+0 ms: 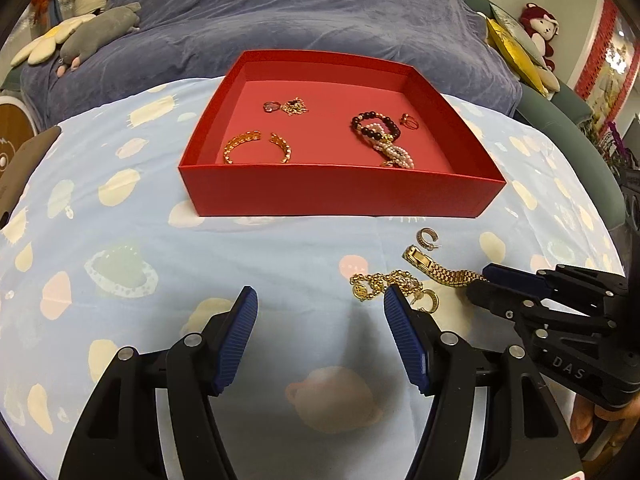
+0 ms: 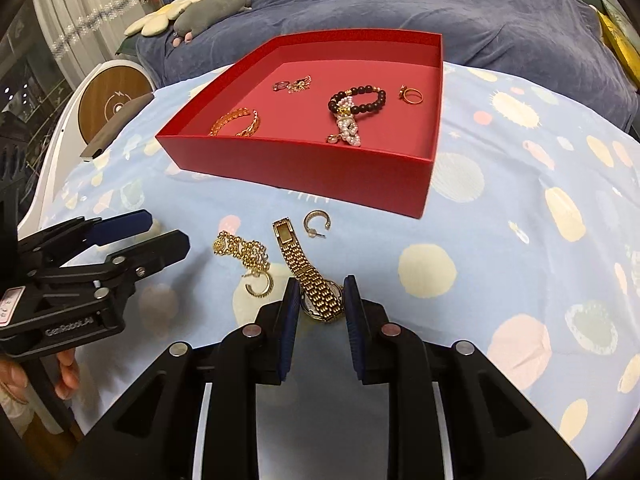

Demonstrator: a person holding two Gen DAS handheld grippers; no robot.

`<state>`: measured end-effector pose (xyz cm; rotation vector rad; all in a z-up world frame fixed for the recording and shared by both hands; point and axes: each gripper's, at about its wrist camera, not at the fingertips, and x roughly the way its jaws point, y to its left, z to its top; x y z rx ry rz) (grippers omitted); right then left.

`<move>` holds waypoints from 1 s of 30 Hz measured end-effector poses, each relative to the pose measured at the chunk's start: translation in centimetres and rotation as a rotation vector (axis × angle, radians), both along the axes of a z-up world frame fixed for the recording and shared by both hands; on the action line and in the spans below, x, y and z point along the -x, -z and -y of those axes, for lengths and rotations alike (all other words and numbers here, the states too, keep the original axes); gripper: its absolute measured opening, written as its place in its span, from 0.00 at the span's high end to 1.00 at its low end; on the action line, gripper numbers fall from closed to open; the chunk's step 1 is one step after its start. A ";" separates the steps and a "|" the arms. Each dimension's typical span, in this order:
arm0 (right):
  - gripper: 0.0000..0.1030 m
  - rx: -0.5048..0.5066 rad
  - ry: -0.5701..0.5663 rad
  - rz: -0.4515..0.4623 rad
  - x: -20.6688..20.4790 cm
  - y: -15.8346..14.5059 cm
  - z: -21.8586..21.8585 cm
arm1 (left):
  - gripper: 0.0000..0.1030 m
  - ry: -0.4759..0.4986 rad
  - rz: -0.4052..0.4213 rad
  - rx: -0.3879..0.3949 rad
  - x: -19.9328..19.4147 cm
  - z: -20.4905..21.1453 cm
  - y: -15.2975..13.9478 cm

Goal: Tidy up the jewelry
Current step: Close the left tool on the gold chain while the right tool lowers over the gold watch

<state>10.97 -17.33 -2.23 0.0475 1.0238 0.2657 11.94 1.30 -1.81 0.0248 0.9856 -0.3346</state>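
Observation:
A red box [image 1: 340, 192] [image 2: 300, 168] on the patterned cloth holds a gold bangle [image 1: 256, 146], dark and pearl bead bracelets [image 1: 376, 128] and a ring [image 1: 409, 121]. In front of it lie a gold watch [image 1: 440, 270] [image 2: 304, 268], a gold chain [image 1: 384, 280] [image 2: 244, 250] and two hoop earrings [image 1: 428, 237] [image 2: 260, 286]. My right gripper [image 2: 320, 284] [image 1: 480, 280] is shut on the watch's face end, and the band trails toward the box. My left gripper [image 1: 320, 292] [image 2: 168, 230] hovers open and empty, its right finger just beside the chain.
A blue-grey blanket [image 1: 320, 12] is bunched behind the box, with plush toys [image 1: 100, 32] at the far left and a red plush [image 1: 540, 28] at the far right. A dark flat object [image 2: 116, 128] and a round wooden disc [image 2: 112, 104] lie at the cloth's left edge.

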 end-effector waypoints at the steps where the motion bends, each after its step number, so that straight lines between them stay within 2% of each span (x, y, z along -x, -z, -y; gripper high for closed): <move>1: 0.79 -0.003 0.004 -0.003 0.3 -0.1 0.3 | 0.38 0.010 0.002 -0.009 0.0 0.4 0.2; 8: 0.79 -0.022 0.033 -0.018 1.3 -0.2 2.2 | 0.38 0.107 0.023 -0.054 -0.3 3.3 1.8; 12: 0.79 -0.031 0.043 -0.021 1.4 -0.2 2.7 | 0.43 0.116 0.064 -0.087 -0.3 4.1 2.2; 18: 0.79 -0.033 0.051 -0.027 1.4 0.0 3.0 | 0.62 0.113 0.090 -0.083 -0.4 4.9 2.2; 21: 0.79 -0.033 0.053 -0.029 1.4 0.0 3.1 | 0.76 0.109 0.100 -0.090 -0.3 5.1 2.1; 23: 0.79 -0.034 0.054 -0.028 1.3 0.0 3.1 | 0.92 0.109 0.097 -0.078 -0.2 5.0 2.1; 25: 0.79 -0.035 0.056 -0.027 1.2 -0.1 3.2 | 0.97 0.112 0.077 -0.051 -0.3 4.8 2.0; 30: 0.79 -0.039 0.059 -0.017 1.1 -0.5 3.2 | 0.97 0.123 0.047 -0.011 0.3 4.2 1.6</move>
